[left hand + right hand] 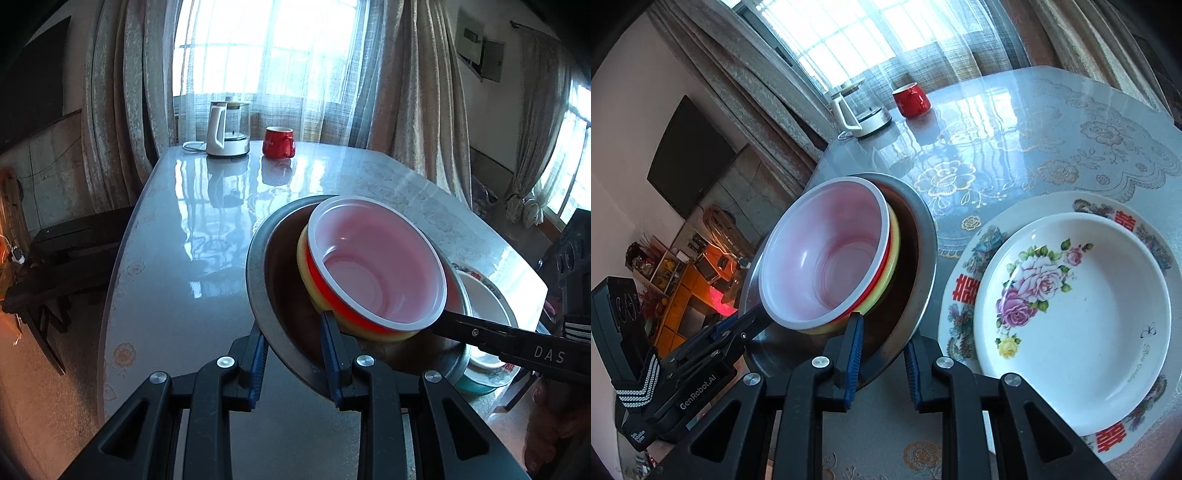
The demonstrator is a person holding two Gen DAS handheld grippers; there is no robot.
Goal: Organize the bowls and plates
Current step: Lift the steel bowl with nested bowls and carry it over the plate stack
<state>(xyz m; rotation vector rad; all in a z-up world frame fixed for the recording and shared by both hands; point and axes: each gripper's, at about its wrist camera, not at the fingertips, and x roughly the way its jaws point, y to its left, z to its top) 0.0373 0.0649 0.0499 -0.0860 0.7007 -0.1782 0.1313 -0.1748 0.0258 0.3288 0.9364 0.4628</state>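
Note:
A steel bowl [266,258] [919,258] is held tilted above the table, with a red-and-white plastic bowl [376,266] [827,258] nested on a yellow one [304,258] [894,254] inside it. My left gripper [295,332] [753,325] is shut on the steel bowl's near rim. My right gripper [882,336] [443,321] is shut on its opposite rim. To the right lies a white floral dish [1071,306] [480,295] on a large patterned plate [967,258].
A red mug [279,142] [911,99] and a white kettle [225,129] [858,107] stand at the table's far end by the curtained window. The glossy table [177,258] [1034,140] edge runs along the left. A dark bench [74,236] stands left of the table.

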